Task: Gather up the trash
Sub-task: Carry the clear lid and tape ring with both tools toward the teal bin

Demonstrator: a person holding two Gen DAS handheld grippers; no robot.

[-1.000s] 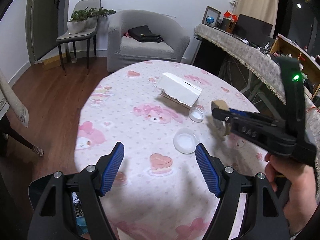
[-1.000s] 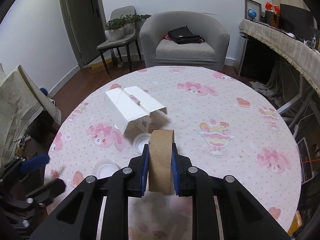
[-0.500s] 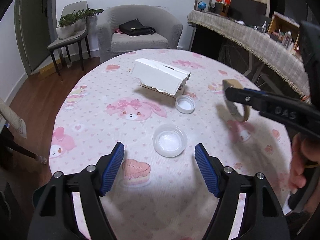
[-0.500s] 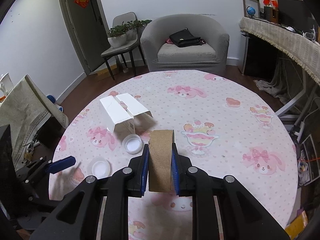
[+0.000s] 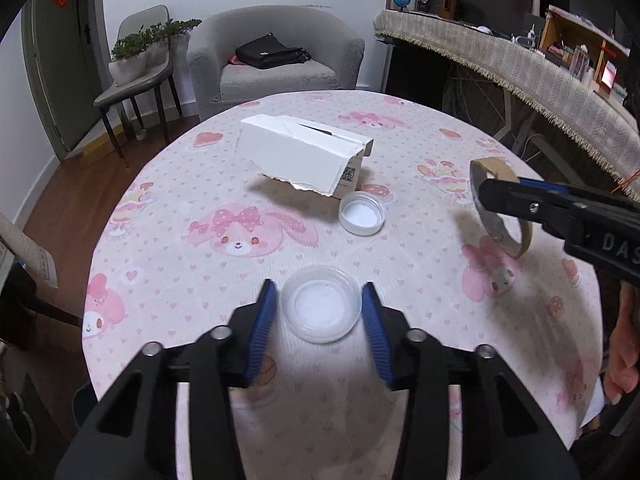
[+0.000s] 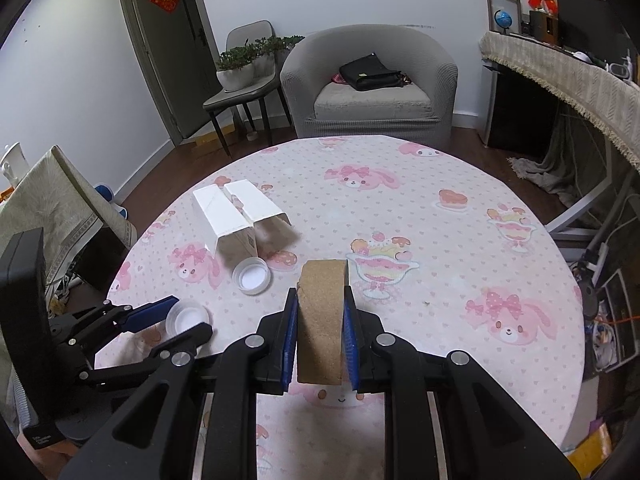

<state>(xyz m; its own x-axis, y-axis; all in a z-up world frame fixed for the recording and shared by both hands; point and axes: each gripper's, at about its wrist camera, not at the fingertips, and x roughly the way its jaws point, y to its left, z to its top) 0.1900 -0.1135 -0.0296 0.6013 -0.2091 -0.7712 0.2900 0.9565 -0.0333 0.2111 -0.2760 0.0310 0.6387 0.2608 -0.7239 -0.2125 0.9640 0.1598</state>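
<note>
Moved in since a second ago and just narrowed: left claw (image 5: 320,312), blue pads flanking the clear lid (image 5: 321,309) at 6 o'clock on the pink counter (image 5: 208,184), contact unclear. Right claw (image 6: 320,316) pinching the cardboard tape ring (image 6: 322,320). White cap (image 5: 362,214) and torn white box (image 5: 304,156) toward 12 o'clock.

Both wrist cameras are looking steeply down, close over the round table (image 5: 160,216); both are sharing the armchair (image 6: 372,80) at upper centre.
</note>
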